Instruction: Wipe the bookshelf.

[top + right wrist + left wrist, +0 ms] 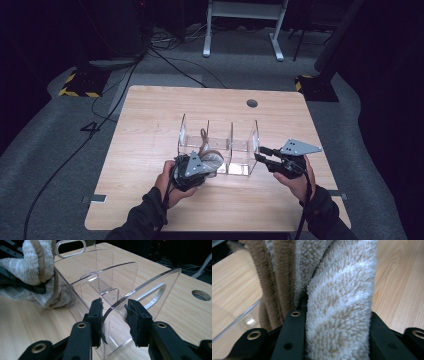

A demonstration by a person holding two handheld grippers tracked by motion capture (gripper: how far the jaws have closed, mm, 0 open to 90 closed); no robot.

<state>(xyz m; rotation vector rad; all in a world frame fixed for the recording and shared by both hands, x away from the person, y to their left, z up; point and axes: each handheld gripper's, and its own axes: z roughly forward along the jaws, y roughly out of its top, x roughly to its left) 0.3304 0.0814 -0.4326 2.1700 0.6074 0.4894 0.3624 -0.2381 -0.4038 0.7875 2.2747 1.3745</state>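
Observation:
A fluffy white-and-beige towel (214, 159) with brown trim is folded and pinched in my left gripper (209, 166) at the near left end of a clear acrylic organizer (220, 134). Up close, the towel (339, 302) fills the gap between the jaws of my left gripper (335, 315), and a clear organizer edge (237, 315) lies to its left. My right gripper (258, 153) is at the organizer's right end. In its own view, my right gripper (113, 308) is open, its jaws straddling the end wall (147, 282). The towel (27, 262) is at the far left there.
The wooden table (150, 115) has a round cable hole (252, 103) at its back right. On the floor beyond are a white desk frame (240, 30), cables and yellow-and-black stand bases (80, 85). The organizer's middle and right compartments hold nothing.

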